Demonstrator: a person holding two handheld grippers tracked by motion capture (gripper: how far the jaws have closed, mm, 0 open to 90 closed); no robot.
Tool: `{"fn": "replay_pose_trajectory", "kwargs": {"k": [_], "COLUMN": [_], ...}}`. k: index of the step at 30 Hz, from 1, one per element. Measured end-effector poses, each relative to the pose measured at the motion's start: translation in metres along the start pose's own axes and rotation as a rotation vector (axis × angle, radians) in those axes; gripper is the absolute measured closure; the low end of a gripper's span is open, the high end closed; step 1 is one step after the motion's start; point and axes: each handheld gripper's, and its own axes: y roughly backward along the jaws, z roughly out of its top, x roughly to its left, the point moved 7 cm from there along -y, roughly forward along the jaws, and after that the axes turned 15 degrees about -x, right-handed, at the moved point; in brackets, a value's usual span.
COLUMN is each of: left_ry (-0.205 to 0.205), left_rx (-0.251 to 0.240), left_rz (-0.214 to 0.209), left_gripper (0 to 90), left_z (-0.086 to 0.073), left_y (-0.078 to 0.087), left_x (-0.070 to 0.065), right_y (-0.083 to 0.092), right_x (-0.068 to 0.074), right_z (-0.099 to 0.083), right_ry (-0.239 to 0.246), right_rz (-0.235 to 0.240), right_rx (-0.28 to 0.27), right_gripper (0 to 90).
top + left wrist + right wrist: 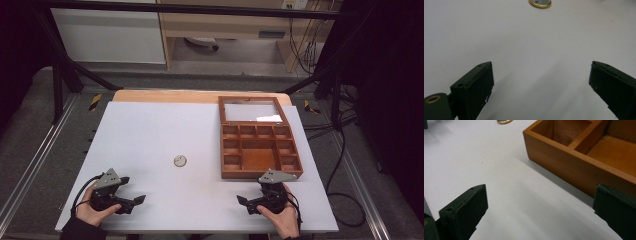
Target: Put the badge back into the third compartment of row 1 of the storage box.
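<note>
We see the small round disc (180,161) near the middle of the high view, lying flat on the white worktop (150,135), well apart from both grippers; its pale face carries a mark too small for us to read; in the left gripper view the disc (540,3) is cut off by the top edge, showing a gold rim around a silvery face; in the right gripper view just a sliver of it (504,121) shows at the upper left

The wooden box (260,150) sits at the right of the high view, its glazed lid (252,111) open and leaning back; its compartments look empty, though the small ones are hard to judge

Our left gripper (129,200) at the lower left and our right gripper (247,202) at the lower right both rest low, fingers wide apart with nothing between them
</note>
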Motion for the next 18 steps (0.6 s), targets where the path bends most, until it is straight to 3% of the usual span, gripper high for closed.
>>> {"fn": "replay_pose_trajectory", "kwargs": {"k": [18], "left_ry": [-0.006], "left_rx": [0.000], "left_rz": [0.002], "left_gripper": [5.5], "left_z": [0.000], "left_y": [0.001], "left_x": [0.000], "right_y": [-0.028], "right_x": [0.031], "right_z": [0.017], "right_ry": [0.035], "right_rz": [0.044], "right_rx": [0.006], "right_gripper": [0.6]}}
